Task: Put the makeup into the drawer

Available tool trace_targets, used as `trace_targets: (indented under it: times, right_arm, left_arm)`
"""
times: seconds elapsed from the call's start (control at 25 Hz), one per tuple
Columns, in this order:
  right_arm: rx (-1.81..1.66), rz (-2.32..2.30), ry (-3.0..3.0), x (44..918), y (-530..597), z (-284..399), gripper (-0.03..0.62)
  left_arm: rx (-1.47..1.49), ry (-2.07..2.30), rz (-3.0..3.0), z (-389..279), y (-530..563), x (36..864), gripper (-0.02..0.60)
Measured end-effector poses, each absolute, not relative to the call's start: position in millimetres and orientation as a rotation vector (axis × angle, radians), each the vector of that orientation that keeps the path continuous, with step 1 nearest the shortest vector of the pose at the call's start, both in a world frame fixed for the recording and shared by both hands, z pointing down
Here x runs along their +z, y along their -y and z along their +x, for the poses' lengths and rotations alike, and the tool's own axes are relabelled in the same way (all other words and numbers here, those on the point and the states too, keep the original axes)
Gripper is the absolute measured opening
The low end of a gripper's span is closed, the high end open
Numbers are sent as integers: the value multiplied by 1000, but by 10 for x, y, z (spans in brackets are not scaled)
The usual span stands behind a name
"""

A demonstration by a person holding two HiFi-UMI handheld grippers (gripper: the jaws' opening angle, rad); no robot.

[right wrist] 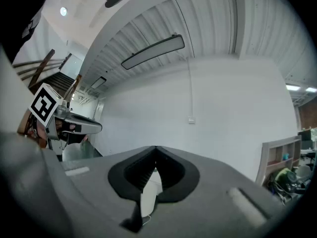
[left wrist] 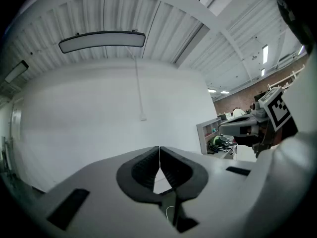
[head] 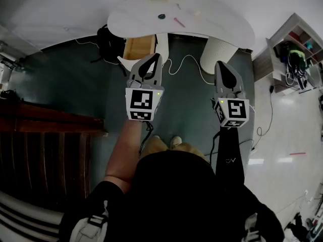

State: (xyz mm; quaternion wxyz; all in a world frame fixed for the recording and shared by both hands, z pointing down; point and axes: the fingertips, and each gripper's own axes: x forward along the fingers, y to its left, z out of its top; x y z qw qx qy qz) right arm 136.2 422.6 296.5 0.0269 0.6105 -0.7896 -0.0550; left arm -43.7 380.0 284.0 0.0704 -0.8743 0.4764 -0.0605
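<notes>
Makeup stick [head: 179, 22] lies far off on the tabletop [head: 227, 29], slanting far-left to near-right; left claw [head: 155, 58] and right claw [head: 220, 64] both pressed together, empty, left nearer

Black top [head: 174, 185], tan trousers [head: 151, 147], pale shoes [head: 175, 141]
</notes>
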Motion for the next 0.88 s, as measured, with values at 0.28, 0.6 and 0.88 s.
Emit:
trace_targets:
  times: [0.28,0.6,0.88]
  right_arm:
    - [-161,1921,2461,2958,-4192,1441,2]
    - [-122,1921,2473,3035,-4148,1468,2]
    - [-67,1936,2483,3118,-3832,1476,2]
  left_arm:
    - [-188,-1439,-2633,-385,-3765,2865,11]
    - [-210,-1446,-2624,-371,-3722,2874,11]
    - [-228,-1427,-2629,-362,-3371,2920,11]
